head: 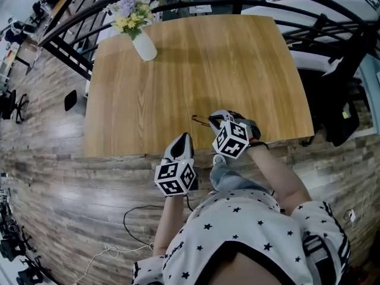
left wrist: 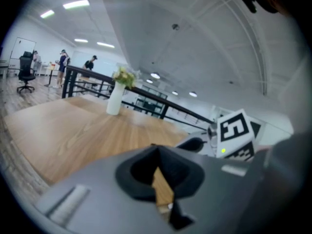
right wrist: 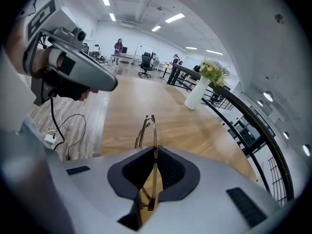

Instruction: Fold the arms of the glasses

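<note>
Vase (head: 144, 46) on counter (head: 237, 70)
It holds flowers (head: 132, 12) at the far left corner; a cable (head: 124, 218) lies on the floor (head: 59, 177).

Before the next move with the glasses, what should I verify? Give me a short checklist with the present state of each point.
1. Right gripper shut on the glasses: ok.
2. Left gripper empty: ok.
3. Left gripper open to take an arm: not ok, it is shut.
4. Arms of the glasses already folded: cannot tell.
5. Vase of flowers far from the glasses on the table: ok.
</note>
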Motion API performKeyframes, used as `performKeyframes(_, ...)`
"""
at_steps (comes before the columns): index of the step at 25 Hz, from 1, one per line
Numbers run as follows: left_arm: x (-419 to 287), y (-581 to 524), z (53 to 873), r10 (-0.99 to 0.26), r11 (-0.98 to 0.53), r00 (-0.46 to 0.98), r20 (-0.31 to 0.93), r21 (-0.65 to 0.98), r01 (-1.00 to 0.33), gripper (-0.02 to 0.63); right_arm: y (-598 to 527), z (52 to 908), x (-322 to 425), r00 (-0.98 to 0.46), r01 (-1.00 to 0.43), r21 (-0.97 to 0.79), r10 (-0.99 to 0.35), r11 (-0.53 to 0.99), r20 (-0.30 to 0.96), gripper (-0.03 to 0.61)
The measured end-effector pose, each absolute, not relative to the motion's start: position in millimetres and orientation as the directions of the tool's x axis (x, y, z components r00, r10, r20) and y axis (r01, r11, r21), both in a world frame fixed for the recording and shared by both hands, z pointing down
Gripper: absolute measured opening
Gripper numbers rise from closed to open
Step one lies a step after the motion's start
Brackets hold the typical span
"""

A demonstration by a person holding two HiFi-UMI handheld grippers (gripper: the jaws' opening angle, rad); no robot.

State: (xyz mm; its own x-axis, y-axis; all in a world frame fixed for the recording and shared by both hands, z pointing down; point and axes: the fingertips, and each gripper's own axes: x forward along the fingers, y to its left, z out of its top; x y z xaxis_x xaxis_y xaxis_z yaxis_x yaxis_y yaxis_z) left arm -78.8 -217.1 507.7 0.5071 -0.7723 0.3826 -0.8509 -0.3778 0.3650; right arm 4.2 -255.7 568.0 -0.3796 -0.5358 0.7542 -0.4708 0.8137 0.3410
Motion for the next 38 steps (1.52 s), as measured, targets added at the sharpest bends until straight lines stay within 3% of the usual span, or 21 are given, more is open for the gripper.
performKeyframes(18, -71.4, -275.8, 510.5, -0.800, -0.310, 0.452, 0.394, 0.373, -0.874, 0.006, -328.6, 629.5, 18.8, -0.322, -0.385, 0.353, -0.483, 0.853, 0.815, 0.021)
performKeyframes(38, -78.1, -287.1, 516.8, -0.807, -0.274, 0.428, 0.407, 0.384, -0.882, 0.006, -330.6, 649.4, 7.7, -0.318, -0.357, 0.328, -0.444, 0.875, 0.838, 0.029)
